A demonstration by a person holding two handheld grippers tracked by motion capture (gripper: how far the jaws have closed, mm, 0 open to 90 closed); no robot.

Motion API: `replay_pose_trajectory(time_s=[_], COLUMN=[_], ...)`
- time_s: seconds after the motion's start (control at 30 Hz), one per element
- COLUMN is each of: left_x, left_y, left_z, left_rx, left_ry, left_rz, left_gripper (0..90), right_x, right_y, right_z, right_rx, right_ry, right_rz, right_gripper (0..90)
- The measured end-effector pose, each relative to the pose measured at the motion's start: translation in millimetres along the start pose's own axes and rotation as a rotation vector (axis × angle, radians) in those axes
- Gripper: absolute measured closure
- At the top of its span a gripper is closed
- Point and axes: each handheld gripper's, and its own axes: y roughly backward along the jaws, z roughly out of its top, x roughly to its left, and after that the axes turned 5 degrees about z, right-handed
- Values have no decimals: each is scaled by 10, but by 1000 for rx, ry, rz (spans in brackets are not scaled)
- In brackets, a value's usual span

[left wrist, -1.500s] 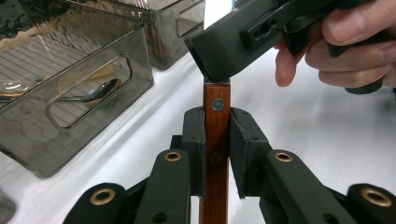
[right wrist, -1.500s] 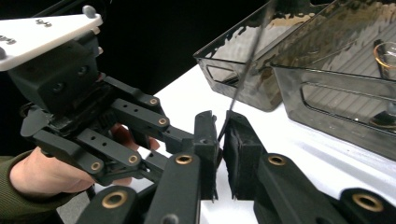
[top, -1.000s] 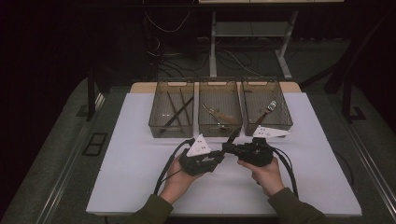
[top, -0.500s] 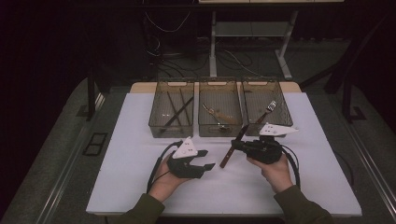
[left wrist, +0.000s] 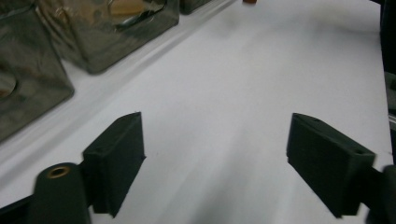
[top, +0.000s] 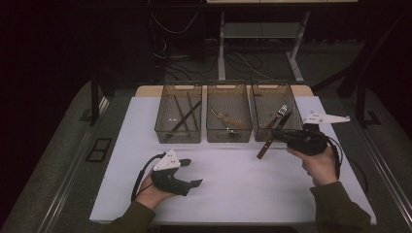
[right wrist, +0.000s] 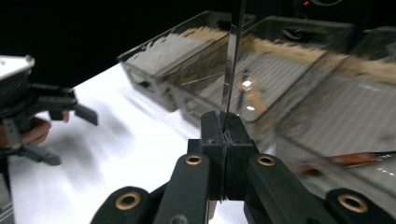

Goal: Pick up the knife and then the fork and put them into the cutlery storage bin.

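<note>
One knife (top: pixel 270 141) in right gripper (right wrist: pixel 226 140), jaws clamped.

Three clear bins (top: pixel 229 119) stand side by side in a row across the far part of the white table (top: pixel 243 184), walling off its back edge, with only narrow slits between them. In front of the row the tabletop lies bare and open. The left gripper (top: pixel 189 174), jaws apart with nothing between them, sits low at the near left. The right gripper (top: pixel 276 133), clamped on a knife (top: pixel 270 141), hangs just before the right-hand bin, the blade slanting across that bin's front wall.
</note>
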Motion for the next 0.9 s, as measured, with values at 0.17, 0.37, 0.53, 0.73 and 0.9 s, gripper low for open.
replay_pose_trajectory(time_s=[0.17,0.37,0.53,0.73,0.9], left_x=[22,63,76,75,82], left_y=[55,100,98,100,109], left_z=[-83,-148,-155,-153,-147], left_rx=[6,18,28,30,28], left_ry=[1,-3,5,3,10], left_rz=[22,29,33,28,22], left_gripper=[78,0,0,0,0], right_x=[-130,-276,-453,-732,-933], right_y=[183,333,364,291,137], right_z=[165,445,643,784,752], right_rx=[-21,-26,-7,35,118], right_ry=[1,20,38,19,-3], right_rz=[-51,-141,-224,-309,-348], right_gripper=[893,893,893,893,893])
